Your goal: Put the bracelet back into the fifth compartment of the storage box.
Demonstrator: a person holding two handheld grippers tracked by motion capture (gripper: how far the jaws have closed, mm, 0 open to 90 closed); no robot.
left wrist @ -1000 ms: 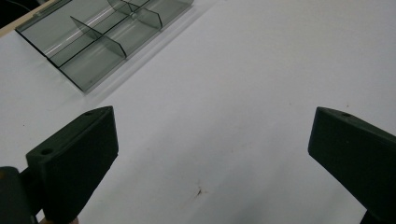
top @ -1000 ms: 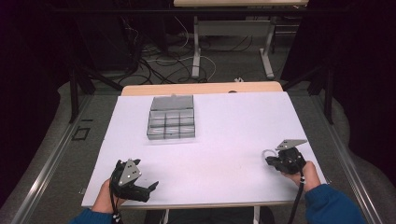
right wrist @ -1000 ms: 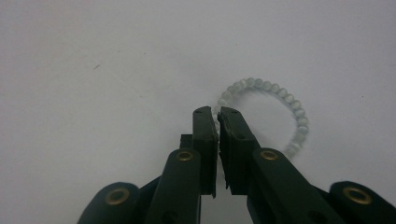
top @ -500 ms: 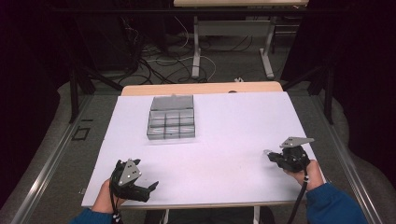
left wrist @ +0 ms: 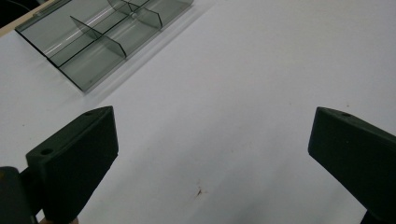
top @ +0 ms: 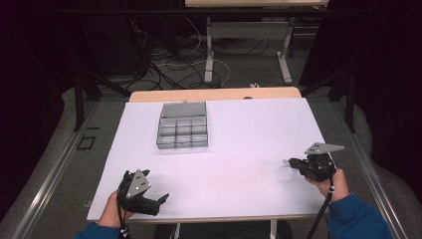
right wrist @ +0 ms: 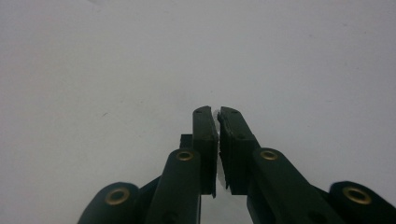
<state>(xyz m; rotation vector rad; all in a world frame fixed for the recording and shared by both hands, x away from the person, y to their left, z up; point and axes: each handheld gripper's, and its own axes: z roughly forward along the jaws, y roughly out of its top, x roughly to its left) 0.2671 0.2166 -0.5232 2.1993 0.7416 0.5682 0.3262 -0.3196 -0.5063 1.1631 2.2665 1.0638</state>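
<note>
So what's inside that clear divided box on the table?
The organizer box has smoky dividers; the compartments seen from the left gripper view look empty. The other cells are too small in the high view to tell.

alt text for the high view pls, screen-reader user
A person's two hands each hold a black two-jaw gripper at the near edge of a white table: the left gripper open, the right gripper shut near the right edge. A clear compartment organizer sits toward the far side.
</note>
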